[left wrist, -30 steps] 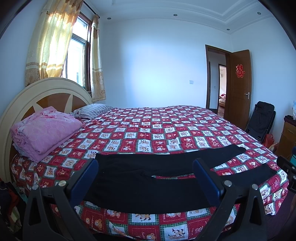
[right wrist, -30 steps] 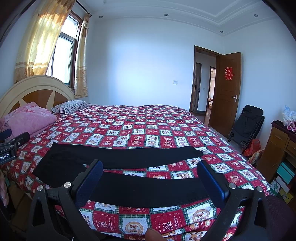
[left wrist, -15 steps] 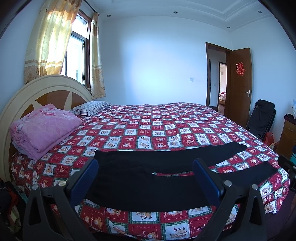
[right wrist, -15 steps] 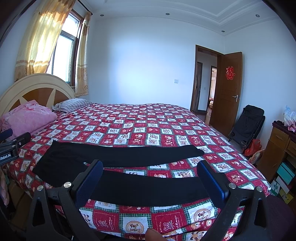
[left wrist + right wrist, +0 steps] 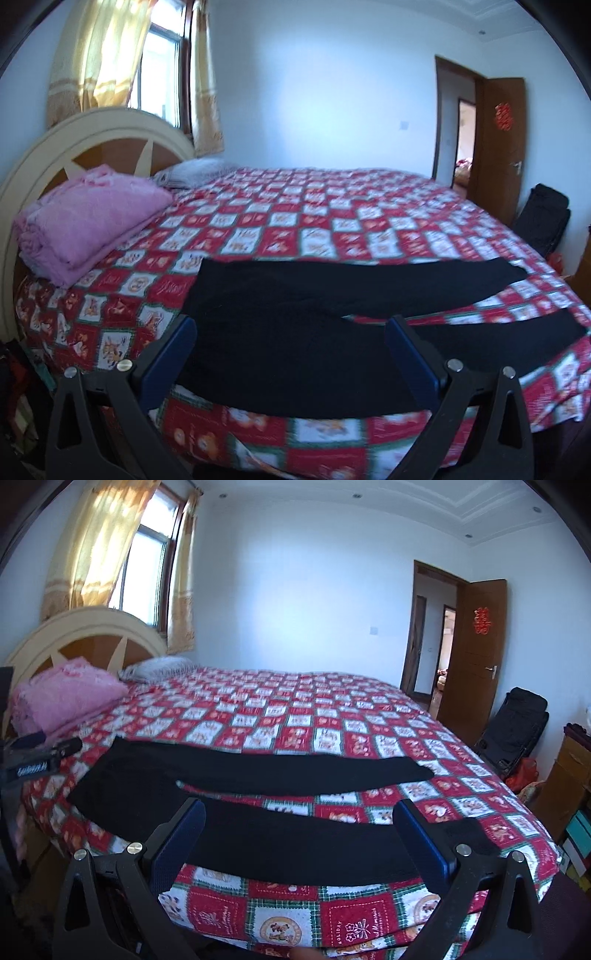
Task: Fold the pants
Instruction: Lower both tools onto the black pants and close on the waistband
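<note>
Since the earlier frames both grippers have advanced toward the bed [image 5: 280, 236] edge and dipped lower; the pants [image 5: 303, 332] now fill more of each view. The pants [image 5: 258, 775] lie flat and unfolded along the near edge of the bed [image 5: 295, 709], waist toward the headboard [image 5: 92, 140], legs spread apart. Left gripper [image 5: 291, 338]: jaws wide apart, holding nothing, over the waist area. Right gripper [image 5: 299, 821]: jaws wide apart, holding nothing, over the near leg. A pink blanket [image 5: 88, 218] lies by the headboard.
</note>
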